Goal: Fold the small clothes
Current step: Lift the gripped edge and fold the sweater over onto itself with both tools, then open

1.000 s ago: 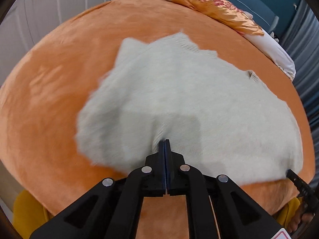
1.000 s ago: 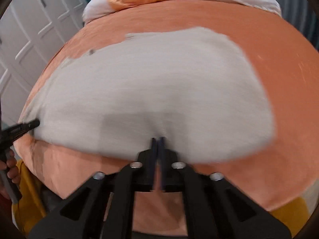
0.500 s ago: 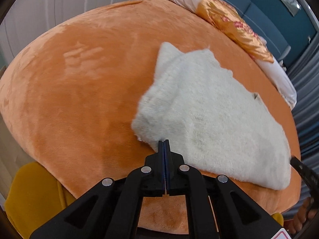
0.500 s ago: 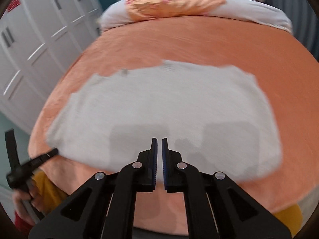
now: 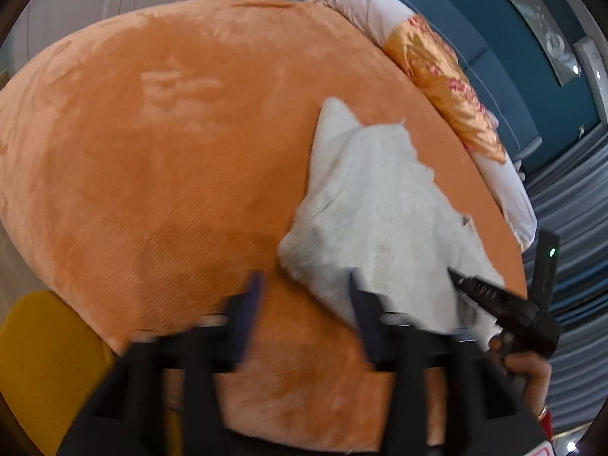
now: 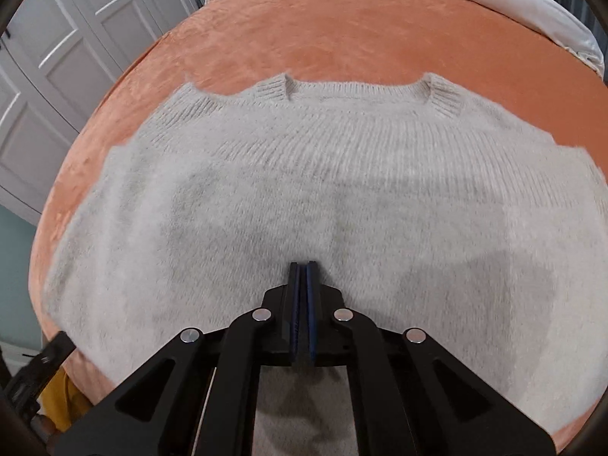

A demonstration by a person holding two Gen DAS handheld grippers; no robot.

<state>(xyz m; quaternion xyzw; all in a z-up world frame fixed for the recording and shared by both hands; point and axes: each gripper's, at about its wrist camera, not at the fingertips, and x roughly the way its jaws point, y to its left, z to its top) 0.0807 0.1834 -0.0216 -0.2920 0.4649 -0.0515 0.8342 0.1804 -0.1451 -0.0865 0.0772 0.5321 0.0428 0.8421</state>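
Note:
A fuzzy cream knit sweater (image 6: 323, 190) lies flat on the orange plush bed cover (image 6: 342, 30), neckline at the far side. It also shows in the left wrist view (image 5: 380, 205), right of centre. My left gripper (image 5: 304, 304) is open and empty, just off the sweater's near left edge. My right gripper (image 6: 303, 277) hovers over the middle of the sweater, jaws nearly together with nothing between them. The right gripper also shows in the left wrist view (image 5: 478, 288), over the sweater's right part.
White and gold pillows (image 5: 448, 87) lie along the bed's far side. White wardrobe doors (image 6: 57, 57) stand to the left. A yellow seat (image 5: 41, 364) is at the bed's near left corner. Grey curtains (image 5: 570, 228) hang at the right.
My left gripper has opened and swung left off the sweater. My right gripper has moved forward over the sweater's middle, its jaws a little closer. The sweater lies released on the bed.

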